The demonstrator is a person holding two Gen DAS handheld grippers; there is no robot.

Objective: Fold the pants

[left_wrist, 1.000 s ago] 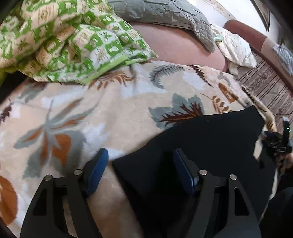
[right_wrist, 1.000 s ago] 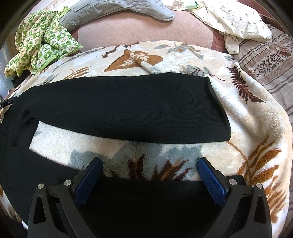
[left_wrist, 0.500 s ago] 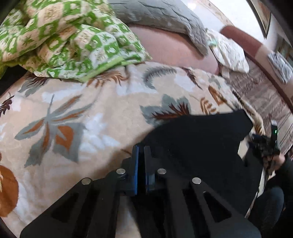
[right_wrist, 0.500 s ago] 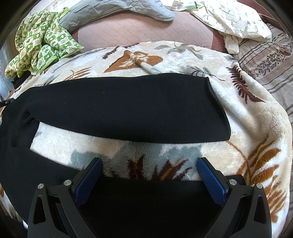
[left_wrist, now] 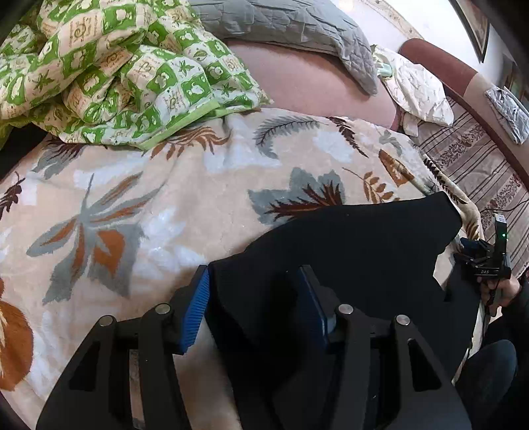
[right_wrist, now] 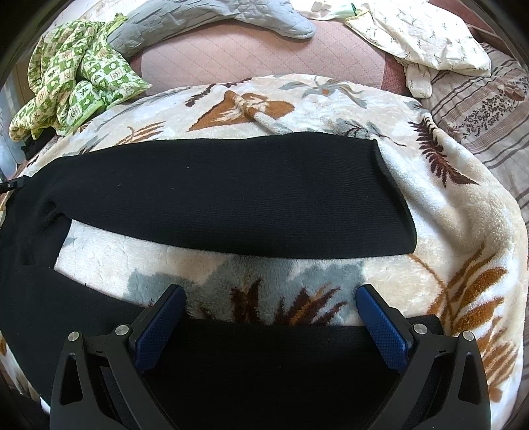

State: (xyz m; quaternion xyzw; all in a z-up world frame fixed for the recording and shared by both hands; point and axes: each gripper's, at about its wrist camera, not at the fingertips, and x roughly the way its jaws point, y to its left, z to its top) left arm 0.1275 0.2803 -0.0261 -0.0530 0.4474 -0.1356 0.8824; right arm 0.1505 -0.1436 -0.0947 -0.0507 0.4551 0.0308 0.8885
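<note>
Crowding the far side of the leaf-print blanket: green checked quilt, grey quilted cover, white floral cloth; nothing lies over the black pants. Pants lie flat on blanket, legs running crosswise in my right view, far leg's hem at right, waist end at left. My left gripper is opening, waist corner between its pads, not pinched. My right gripper is released wide over the near leg.
</note>
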